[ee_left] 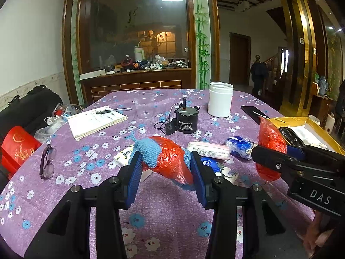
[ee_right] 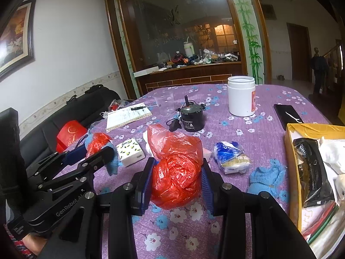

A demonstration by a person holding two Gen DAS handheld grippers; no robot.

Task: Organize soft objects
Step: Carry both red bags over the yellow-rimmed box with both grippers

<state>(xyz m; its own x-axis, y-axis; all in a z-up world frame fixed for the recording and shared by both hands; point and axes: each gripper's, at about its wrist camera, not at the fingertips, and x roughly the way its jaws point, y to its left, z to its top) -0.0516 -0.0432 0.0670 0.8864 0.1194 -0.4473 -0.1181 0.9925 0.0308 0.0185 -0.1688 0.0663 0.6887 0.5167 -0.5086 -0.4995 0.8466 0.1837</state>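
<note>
Centrally in the right wrist view, a crumpled red plastic bag [ee_right: 175, 172] bulges between the blue pads of the right gripper [ee_right: 175, 180], which clamps it at a moderate width above the purple flowered tablecloth [ee_right: 248, 215]. Around it lie a tissue pack [ee_right: 130, 151], a blue-and-white packet [ee_right: 230, 157], a loose blue cloth [ee_right: 267, 176] and, at the right edge, a yellow box [ee_right: 291, 151]. Behind stand a black motor [ee_right: 192, 118] and a white jar [ee_right: 241, 96]. In the left wrist view, the left gripper [ee_left: 166, 167] pinches a blue knitted cloth wrapped in red plastic [ee_left: 163, 153], lifted off the table.
</note>
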